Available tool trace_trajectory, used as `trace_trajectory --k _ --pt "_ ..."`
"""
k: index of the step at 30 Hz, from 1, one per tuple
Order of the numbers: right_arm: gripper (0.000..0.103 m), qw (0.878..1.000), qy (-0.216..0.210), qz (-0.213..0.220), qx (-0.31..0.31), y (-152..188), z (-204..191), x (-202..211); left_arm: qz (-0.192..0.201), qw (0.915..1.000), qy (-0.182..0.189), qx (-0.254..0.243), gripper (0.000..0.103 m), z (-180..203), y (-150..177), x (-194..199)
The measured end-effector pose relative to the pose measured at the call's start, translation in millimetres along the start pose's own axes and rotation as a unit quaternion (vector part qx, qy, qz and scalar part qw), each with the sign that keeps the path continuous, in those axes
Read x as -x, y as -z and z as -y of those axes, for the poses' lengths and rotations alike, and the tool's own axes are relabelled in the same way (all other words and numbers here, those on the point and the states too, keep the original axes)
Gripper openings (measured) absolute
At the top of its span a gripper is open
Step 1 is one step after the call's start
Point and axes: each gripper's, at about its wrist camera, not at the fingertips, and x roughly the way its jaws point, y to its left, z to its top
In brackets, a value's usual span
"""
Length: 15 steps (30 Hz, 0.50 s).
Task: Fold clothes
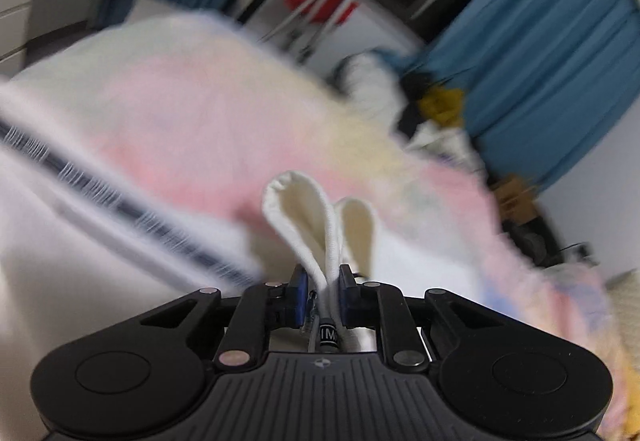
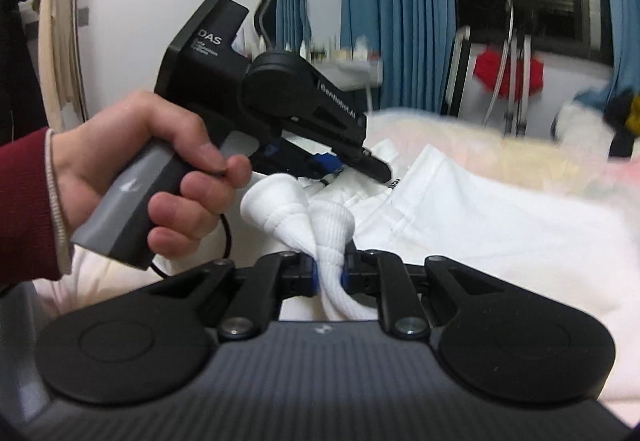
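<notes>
- While both grippers are clamped on cloth, the step in hand looks like a lift-and-carry of a white garment (image 2: 460, 209) over the bed.
- Left gripper (image 1: 323, 283): jaws together on a looped white hem (image 1: 316, 217) that sticks up between the blue pads (image 1: 299, 291); a label tab sits just behind the pinch.
- Right gripper (image 2: 330, 273): jaws together on a bunched ribbed cuff (image 2: 296, 213) (likely a sleeve end), cloth bulging out in front.
- Garment location: spread on the pink blanket (image 1: 192, 113), one part in each gripper; body of it lies right of the right gripper, touching the blanket.
- Left hand (image 2: 160, 169) grips its handle, seen from the right wrist view; that tool's tip is down on the cloth, near the cuff.
- Left view is motion-blurred (background unreliable): blue curtains (image 2: 396, 13), something red (image 2: 508, 73) by the window, clothes on a rack (image 2: 56, 33).
- To do it well, judged: keep both pinches tight, since the cuff is thick and bunched and could slip.
- Move both grippers together at one height so the fabric stays taut, no twist.
- Lay the edge down flat before letting go; align with the seam (image 2: 412, 193) if that is the fold line (cannot tell).
- Risk: dragging the blanket along.
</notes>
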Motion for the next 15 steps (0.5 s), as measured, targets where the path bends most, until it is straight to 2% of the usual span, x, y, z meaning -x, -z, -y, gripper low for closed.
trace_trajectory --k 1,3,6,9,12,14,15 --pt "0.014 1.000 0.000 -0.015 -0.001 5 0 -7 -0.010 0.9998 -0.015 0.002 0.016 -5 3 -6" --pt "0.015 0.999 -0.001 -0.039 -0.003 12 0 -19 -0.013 0.9997 -0.020 -0.001 0.016 -9 6 -9" --pt "0.015 0.999 -0.004 -0.043 -0.010 12 2 -22 -0.009 0.9997 -0.021 0.004 0.017 -14 11 1" --pt "0.015 0.999 -0.007 -0.038 -0.027 8 5 -18 0.006 0.9997 -0.013 0.022 0.028 -16 16 32" --pt "0.015 0.998 -0.010 -0.038 -0.040 8 7 -15 0.027 0.9974 -0.020 0.064 0.049 -25 19 79" --pt "0.016 0.998 -0.011 -0.037 -0.043 8 8 -12 0.045 0.9931 -0.033 0.103 0.071 -34 19 114" --pt "0.017 0.998 -0.014 -0.036 -0.046 7 9 -10 0.053 0.9902 -0.040 0.123 0.076 -40 20 129"
